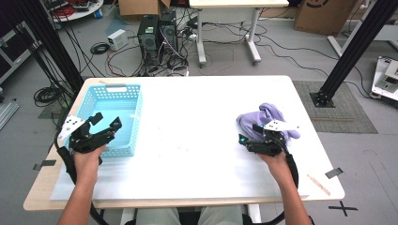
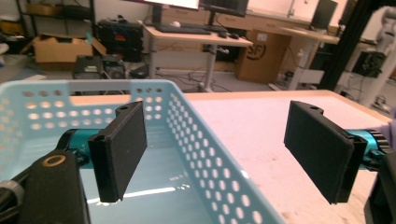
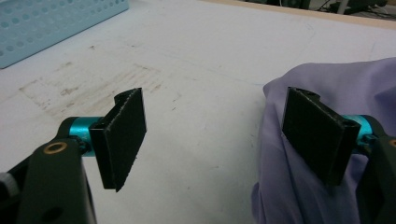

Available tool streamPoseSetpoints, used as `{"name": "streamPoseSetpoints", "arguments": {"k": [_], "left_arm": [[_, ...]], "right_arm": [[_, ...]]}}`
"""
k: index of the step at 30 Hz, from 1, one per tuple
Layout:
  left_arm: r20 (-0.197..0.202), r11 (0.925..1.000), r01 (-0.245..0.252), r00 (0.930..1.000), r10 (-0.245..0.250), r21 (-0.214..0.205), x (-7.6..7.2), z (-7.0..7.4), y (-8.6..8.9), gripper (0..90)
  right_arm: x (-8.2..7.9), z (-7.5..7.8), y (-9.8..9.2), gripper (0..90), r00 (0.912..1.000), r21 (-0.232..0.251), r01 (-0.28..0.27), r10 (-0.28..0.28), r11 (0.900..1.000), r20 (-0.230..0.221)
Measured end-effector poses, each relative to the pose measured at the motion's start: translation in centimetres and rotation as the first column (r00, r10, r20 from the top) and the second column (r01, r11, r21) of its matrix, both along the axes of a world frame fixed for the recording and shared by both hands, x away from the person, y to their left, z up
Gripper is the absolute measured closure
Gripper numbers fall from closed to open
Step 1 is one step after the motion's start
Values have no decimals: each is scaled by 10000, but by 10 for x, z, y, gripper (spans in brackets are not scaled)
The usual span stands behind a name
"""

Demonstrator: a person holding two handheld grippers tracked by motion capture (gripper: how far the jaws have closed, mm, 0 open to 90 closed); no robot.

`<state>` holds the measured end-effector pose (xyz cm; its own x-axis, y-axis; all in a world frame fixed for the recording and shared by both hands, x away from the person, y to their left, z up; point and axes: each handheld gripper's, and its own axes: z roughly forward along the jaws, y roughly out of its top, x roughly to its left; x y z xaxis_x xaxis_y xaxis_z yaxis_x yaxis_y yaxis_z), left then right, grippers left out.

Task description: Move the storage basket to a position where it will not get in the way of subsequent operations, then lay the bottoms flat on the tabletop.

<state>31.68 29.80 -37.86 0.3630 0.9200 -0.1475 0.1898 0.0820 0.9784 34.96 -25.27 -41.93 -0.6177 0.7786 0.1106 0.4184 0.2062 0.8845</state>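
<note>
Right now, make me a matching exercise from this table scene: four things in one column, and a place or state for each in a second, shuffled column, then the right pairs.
Things:
1. blue basket
2. purple cloth
3. left gripper
4. wooden stick

Places or states:
A. bunched up by the right gripper
B. fingers apart over the basket's near corner, holding nothing
C. lying at the table's near right edge
D. standing at the table's far left

Pairs: 1-D, 2-A, 3-B, 4-C
</note>
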Motion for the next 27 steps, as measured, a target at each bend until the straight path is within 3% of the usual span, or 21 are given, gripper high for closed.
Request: {"name": "streamPoseSetpoints", "arguments": {"k": [3,9,13,19,21,22,25,26,27], "left_arm": [[-27,9997,83,10000,-82,221,3,1,-7,212],[40,9990,341,9994,-342,272,5,2,-17,212],[-117,9966,640,9979,-634,524,7,3,-23,212],[-125,9937,984,9951,-979,542,9,3,-32,212],[-178,9910,1189,9928,-1181,616,9,1,-36,214],[-188,9901,1254,9920,-1245,630,10,1,-39,214],[-235,9875,1453,9893,-1441,616,11,-2,-47,214],[-249,9865,1518,9883,-1506,612,12,-2,-50,214],[-258,9855,1579,9873,-1566,619,12,-3,-53,215]], "right_arm": [[0,1,-2,222,9999,-5,167,-167,9999,41],[1,1,-5,221,9991,-168,427,-426,9989,68],[1,4,-7,221,9983,-278,568,-564,9980,141],[1,17,-30,221,9915,-262,1243,-1232,9919,407],[4,27,-47,221,9815,-339,1862,-1843,9819,510],[4,27,-47,221,9815,-339,1862,-1843,9819,510],[12,33,-58,222,9693,-669,2449,-2429,9672,368],[21,30,-61,239,9607,-1044,2773,-2774,9551,138],[25,29,-61,239,9563,-1170,2909,-2925,9496,37]]}}
